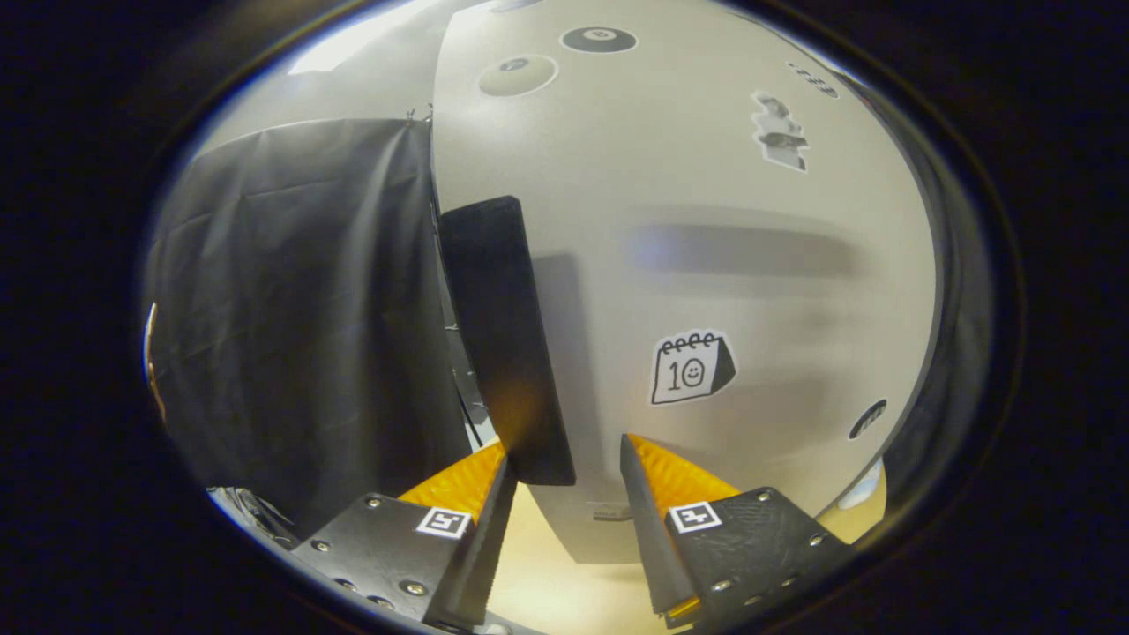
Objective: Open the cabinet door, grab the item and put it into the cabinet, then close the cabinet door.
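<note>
A white cabinet door (706, 220) with several stickers stands close ahead of me. A tall black handle (503, 335) runs down its left edge. My gripper (566, 450) is open, and the handle's lower end sits between the fingers, hard against the left fingertip (494, 463). The right fingertip (639, 454) stands apart from the handle, with bare door showing in the gap. I cannot tell whether the door is fully closed or slightly ajar. A calendar sticker (692, 368) sits just above the right finger.
Black cloth (300, 317) hangs to the left of the door's edge, with a narrow gap and thin wires (467, 397) between them. A light wooden surface (547, 591) lies below the door, under the fingers.
</note>
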`<state>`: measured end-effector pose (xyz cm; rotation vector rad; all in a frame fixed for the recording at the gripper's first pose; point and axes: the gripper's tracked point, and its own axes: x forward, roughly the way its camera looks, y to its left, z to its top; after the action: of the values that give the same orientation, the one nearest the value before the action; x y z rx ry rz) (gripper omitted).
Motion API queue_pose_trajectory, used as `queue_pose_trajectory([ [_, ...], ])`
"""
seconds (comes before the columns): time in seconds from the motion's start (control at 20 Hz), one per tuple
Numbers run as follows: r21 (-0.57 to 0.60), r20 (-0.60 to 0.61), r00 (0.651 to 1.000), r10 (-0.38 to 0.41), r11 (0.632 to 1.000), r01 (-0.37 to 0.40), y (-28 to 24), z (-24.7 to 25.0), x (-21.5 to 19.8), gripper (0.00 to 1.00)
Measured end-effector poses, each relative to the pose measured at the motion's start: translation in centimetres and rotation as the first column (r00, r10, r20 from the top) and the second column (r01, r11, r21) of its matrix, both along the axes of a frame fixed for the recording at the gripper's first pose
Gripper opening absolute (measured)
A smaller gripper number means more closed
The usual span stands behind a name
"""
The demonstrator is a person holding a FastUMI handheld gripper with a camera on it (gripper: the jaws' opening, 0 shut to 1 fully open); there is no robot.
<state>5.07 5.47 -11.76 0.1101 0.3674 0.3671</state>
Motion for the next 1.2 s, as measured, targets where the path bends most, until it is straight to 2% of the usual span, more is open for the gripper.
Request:
queue_pose_trajectory([
  [1.2, -0.050, 0.024, 0.999, 0.021, 0.999, -0.020, 0.51, -0.69, -0.49, 0.67],
])
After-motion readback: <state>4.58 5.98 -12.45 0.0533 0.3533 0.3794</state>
